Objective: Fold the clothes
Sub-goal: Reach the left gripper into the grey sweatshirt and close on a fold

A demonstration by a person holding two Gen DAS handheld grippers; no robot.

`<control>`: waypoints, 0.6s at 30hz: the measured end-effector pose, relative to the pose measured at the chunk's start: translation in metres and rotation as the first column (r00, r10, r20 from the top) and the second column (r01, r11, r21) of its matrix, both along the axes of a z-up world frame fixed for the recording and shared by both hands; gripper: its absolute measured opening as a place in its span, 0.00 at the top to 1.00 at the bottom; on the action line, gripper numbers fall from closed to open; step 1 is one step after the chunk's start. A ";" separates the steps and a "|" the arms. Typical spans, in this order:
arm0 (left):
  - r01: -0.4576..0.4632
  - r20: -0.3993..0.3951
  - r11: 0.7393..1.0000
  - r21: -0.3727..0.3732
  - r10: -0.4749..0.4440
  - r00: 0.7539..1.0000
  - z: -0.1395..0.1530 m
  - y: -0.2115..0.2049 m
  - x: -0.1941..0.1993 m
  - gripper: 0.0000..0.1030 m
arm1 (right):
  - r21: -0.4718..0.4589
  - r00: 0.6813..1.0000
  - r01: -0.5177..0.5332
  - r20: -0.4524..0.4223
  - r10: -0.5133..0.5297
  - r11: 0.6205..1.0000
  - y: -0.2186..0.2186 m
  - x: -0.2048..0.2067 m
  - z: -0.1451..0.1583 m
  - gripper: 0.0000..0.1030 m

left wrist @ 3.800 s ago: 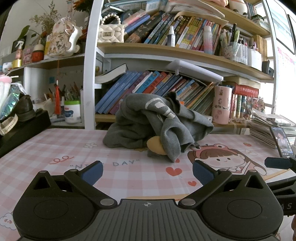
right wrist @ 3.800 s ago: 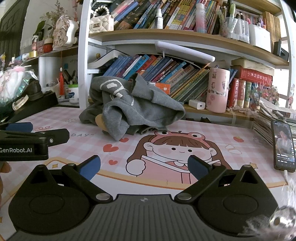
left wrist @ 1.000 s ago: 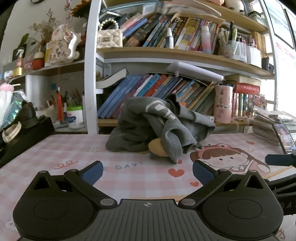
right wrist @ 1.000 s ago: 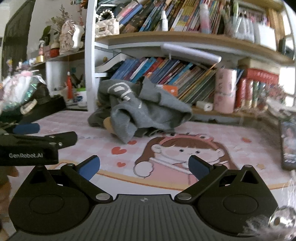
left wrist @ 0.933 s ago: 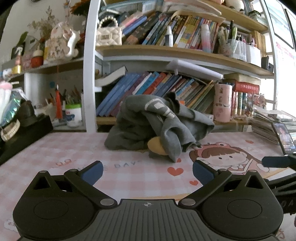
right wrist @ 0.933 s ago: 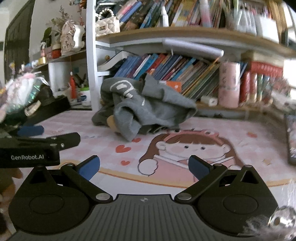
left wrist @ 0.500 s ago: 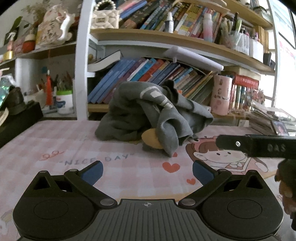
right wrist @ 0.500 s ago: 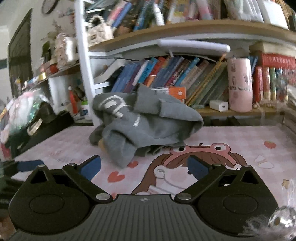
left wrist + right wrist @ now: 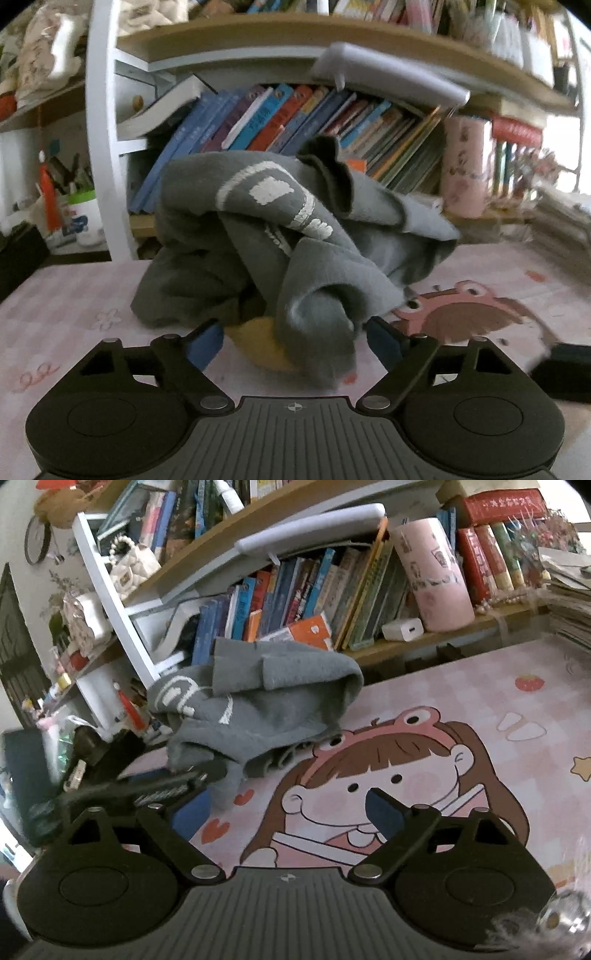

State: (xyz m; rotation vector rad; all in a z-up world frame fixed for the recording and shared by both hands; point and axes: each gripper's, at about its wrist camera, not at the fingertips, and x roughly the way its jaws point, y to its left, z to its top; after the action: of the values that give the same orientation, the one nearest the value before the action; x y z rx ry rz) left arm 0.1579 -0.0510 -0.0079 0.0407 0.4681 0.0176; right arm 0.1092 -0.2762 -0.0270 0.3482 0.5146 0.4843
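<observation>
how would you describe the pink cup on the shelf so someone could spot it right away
Start at the wooden bookshelf behind the pink desk mat, on the level just above the mat. At the right end of the leaning row of books stands the pink cup. It is the only tall, pale pink cylinder there, printed with small cartoon figures, with a white charger at its base.

A home study corner; crammed bookshelf (image 9: 295, 590), pink cartoon desk mat (image 9: 461, 738), pearl handbag (image 9: 135, 570)

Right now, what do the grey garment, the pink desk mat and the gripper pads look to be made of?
Grey garment: soft knit, probably cotton jersey; matte, fuzzy edges, limp folds, white print.
Pink desk mat: smooth printed sheet, maybe rubber or plastic; flat, faint sheen.
Left gripper pads: blue, matte, likely rubber or foam.
</observation>
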 end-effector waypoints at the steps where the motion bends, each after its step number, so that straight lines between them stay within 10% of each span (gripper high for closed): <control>1: -0.010 -0.009 1.000 0.005 0.010 1.000 -0.001 0.000 0.008 0.23 | -0.003 1.000 0.001 0.000 -0.001 1.000 0.000 0.000 0.000 0.11; 4: -0.039 -0.036 0.999 -0.035 0.038 0.999 0.001 0.012 0.028 0.40 | -0.007 1.000 0.004 0.006 -0.004 1.000 -0.001 -0.001 0.000 0.11; 6: -0.084 -0.018 0.992 -0.091 0.083 0.996 0.010 0.031 0.036 0.75 | -0.001 1.000 0.015 0.012 -0.015 1.000 -0.004 -0.001 0.002 0.11; 9: -0.172 0.100 0.975 -0.139 0.187 0.977 0.041 0.052 0.030 0.90 | 0.023 0.999 0.032 0.010 -0.032 0.999 -0.011 0.001 0.003 0.11; 11: -0.165 0.253 0.986 -0.033 0.168 0.953 0.075 0.037 0.010 0.91 | 0.045 0.999 0.044 0.015 -0.045 0.998 -0.015 0.001 0.005 0.11; 15: 0.066 0.395 0.975 0.213 -0.148 0.907 0.114 -0.022 -0.050 0.91 | 0.097 0.992 0.095 0.073 -0.102 0.991 -0.025 -0.007 0.013 0.11; 18: 0.243 0.304 0.844 0.479 -0.419 0.856 0.097 -0.065 -0.098 0.90 | 0.136 0.975 0.156 0.138 -0.175 0.978 -0.036 -0.015 0.022 0.11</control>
State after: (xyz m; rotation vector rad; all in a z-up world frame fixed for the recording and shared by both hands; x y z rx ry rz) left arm 0.0597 -0.1162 0.0893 0.5459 0.0307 -0.2212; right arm 0.0940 -0.3126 -0.0050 0.4674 0.3074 0.3776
